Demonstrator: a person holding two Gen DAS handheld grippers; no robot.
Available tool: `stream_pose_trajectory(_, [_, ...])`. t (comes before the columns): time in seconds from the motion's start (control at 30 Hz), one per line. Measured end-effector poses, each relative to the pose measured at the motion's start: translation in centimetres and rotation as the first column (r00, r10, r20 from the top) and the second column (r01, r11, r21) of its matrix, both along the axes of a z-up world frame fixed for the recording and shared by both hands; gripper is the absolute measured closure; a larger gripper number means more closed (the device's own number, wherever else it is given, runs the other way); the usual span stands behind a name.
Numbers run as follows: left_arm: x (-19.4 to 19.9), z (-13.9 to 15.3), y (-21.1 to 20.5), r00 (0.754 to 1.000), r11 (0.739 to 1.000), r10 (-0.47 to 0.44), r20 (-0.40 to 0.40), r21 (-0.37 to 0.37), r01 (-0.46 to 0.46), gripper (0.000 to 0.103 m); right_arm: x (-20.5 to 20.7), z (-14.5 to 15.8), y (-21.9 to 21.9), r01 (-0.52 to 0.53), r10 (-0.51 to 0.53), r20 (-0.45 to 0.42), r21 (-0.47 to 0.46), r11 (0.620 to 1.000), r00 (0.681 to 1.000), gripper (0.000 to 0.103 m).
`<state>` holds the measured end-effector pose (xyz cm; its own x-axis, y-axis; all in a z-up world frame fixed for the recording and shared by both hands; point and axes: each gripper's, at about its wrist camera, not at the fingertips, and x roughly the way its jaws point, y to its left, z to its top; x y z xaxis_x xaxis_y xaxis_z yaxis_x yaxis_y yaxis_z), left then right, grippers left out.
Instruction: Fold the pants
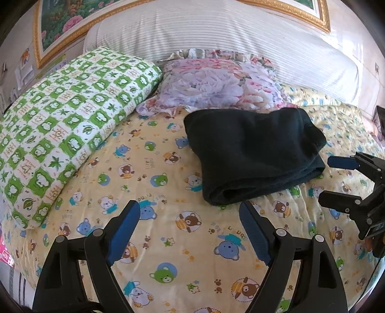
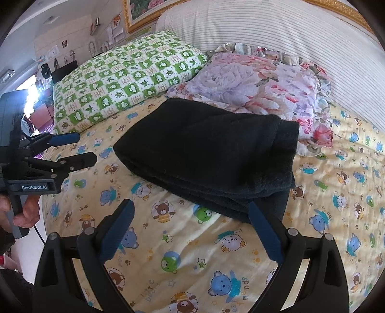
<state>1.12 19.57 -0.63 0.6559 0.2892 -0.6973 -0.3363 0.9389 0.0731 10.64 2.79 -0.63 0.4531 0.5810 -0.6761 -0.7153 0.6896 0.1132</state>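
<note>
Nearest: left gripper (image 1: 190, 207) spread wide, blue pads apart, nothing between, hovering over yellow bear-print bedsheet (image 1: 168, 240). Right gripper (image 2: 190, 207) likewise released, empty, above the same bedsheet (image 2: 192, 264). Right fingertip (image 2: 255, 211) just at near edge of the pants, contact not clear.

Just beyond: dark pants (image 1: 252, 154) folded into a thick stack, lying flat on the sheet, folded layers facing the grippers. Same pants (image 2: 211, 156) central in right wrist view, a strip of dark fabric trailing out under the near right corner. Right gripper also seen from left wrist view at right edge (image 1: 334, 180), beside the stack, not touching. Left gripper seen from right wrist view at left (image 2: 81, 149), hand (image 2: 24, 214) on its handle, apart from the pants.

Behind: green-checked pillow (image 1: 60, 125) to the left, well apart from pants. Floral pillow (image 1: 211, 84) right behind the stack, touching or nearly so at far edge. Farthest: striped headboard cushion (image 1: 216, 31), gold-framed painting (image 1: 60, 21) on wall.
</note>
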Motion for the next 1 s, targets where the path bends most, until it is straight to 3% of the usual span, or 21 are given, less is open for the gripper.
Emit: stream_pose_trajectory(1.0, [1.6,-1.1,-0.6,0.999,1.0,-0.026,-0.022,-0.004,0.026,0.018,1.2,-0.9,0.4,-0.009,0.009,-0.017,0.013,1.0,1.0,0.007])
